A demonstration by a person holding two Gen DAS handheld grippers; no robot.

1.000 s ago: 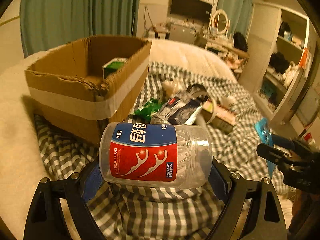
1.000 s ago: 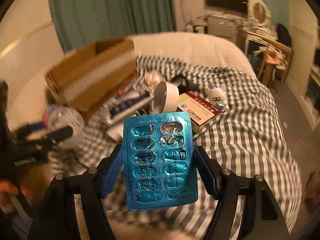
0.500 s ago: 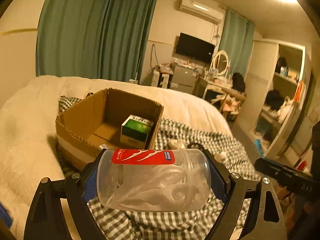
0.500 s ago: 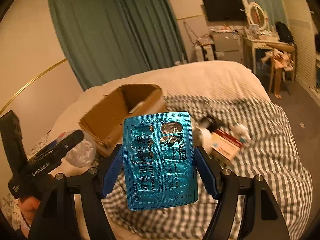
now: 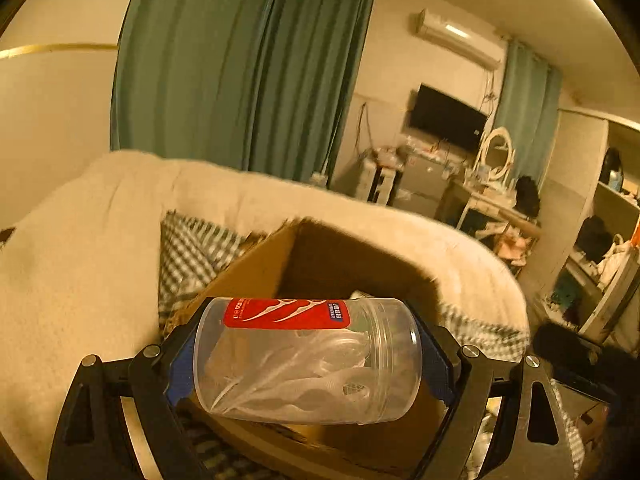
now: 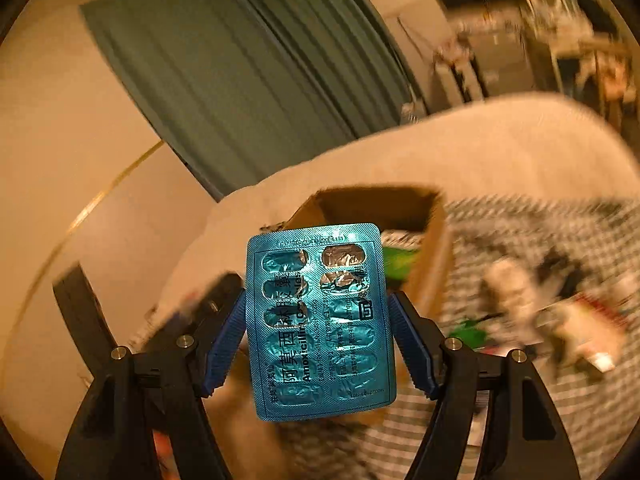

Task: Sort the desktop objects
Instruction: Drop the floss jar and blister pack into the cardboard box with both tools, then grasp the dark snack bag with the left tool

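Observation:
My left gripper (image 5: 306, 360) is shut on a clear plastic jar of floss picks (image 5: 308, 364) with a red and blue label, held sideways just above the near wall of an open cardboard box (image 5: 340, 264). My right gripper (image 6: 318, 336) is shut on a blue blister pack of capsules (image 6: 320, 320), held upright in front of the same cardboard box (image 6: 432, 248). A green carton (image 6: 400, 260) lies inside the box. The left gripper's black body (image 6: 208, 304) shows blurred at the left of the right wrist view.
The box sits on a bed with a cream blanket (image 5: 80, 248) and a checked cloth (image 6: 540, 220). Several loose items (image 6: 560, 312) lie blurred on the cloth right of the box. Green curtains (image 5: 224, 80), a desk and shelves stand behind.
Both grippers have risen and moved toward the cardboard box. The jar now hangs over the box's near wall, and the blister pack has come closer to the box from the right.

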